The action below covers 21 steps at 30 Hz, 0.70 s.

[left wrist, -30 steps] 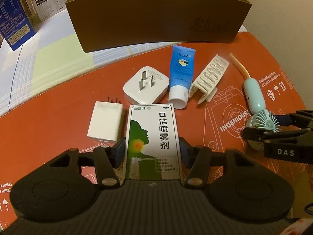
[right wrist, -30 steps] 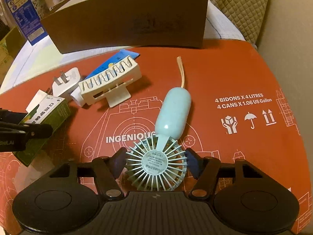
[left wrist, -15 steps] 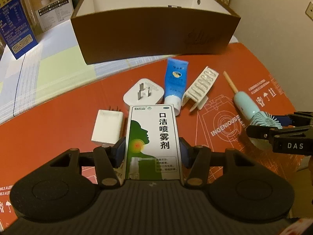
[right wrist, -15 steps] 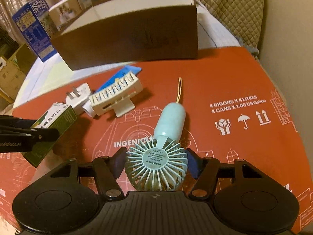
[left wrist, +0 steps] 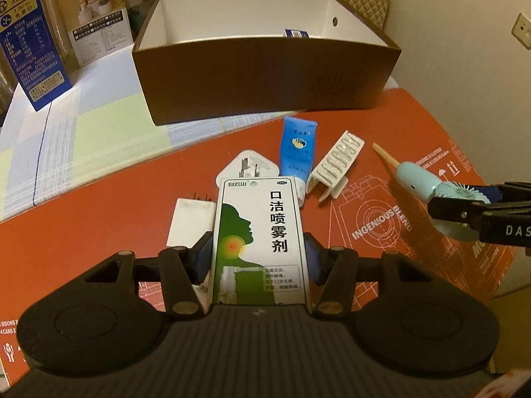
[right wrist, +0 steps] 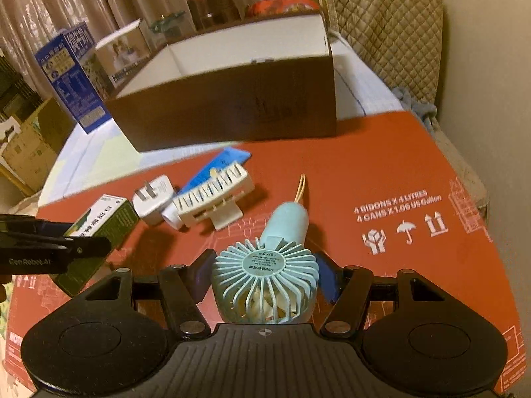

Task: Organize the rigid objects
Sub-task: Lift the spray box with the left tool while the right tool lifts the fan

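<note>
Green-white spray carton (left wrist: 260, 238), clamped; fan (right wrist: 264, 282) too.

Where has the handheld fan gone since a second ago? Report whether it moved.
Yes. The fan, clamped in the right gripper, has risen off the red mat, toward the brown box.

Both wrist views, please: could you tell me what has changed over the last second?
Both grippers have risen with their loads: the left gripper lifting the green-and-white spray carton, the right gripper the pale blue handheld fan. The brown open box now shows its interior. The blue tube and white chargers stayed put.
</note>
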Motion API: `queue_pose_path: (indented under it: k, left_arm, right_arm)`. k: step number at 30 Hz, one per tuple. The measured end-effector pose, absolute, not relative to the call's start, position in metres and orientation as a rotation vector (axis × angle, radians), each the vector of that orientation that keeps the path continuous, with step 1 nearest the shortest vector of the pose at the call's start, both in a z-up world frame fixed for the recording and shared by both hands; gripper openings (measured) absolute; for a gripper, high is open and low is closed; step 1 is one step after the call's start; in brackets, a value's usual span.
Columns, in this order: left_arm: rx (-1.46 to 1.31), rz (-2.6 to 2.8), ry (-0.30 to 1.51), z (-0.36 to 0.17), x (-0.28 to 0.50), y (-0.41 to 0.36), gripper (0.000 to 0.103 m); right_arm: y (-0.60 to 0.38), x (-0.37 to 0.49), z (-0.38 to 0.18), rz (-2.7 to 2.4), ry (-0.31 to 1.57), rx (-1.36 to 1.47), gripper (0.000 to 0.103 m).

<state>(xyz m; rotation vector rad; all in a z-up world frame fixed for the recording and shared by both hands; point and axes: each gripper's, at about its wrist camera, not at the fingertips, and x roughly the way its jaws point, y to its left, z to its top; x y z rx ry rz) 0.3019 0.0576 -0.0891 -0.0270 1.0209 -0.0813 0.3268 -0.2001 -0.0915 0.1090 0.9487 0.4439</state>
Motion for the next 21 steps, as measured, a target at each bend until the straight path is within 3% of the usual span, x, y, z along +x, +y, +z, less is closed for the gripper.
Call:
queue_pose_path:
  k: [21]
  left_arm:
    - [-0.025,-0.101,0.945,-0.063,0.308,0.061,0.051]
  right_arm:
    - [-0.197,0.322,-0.037,0.485,0.836,0.107,0.06]
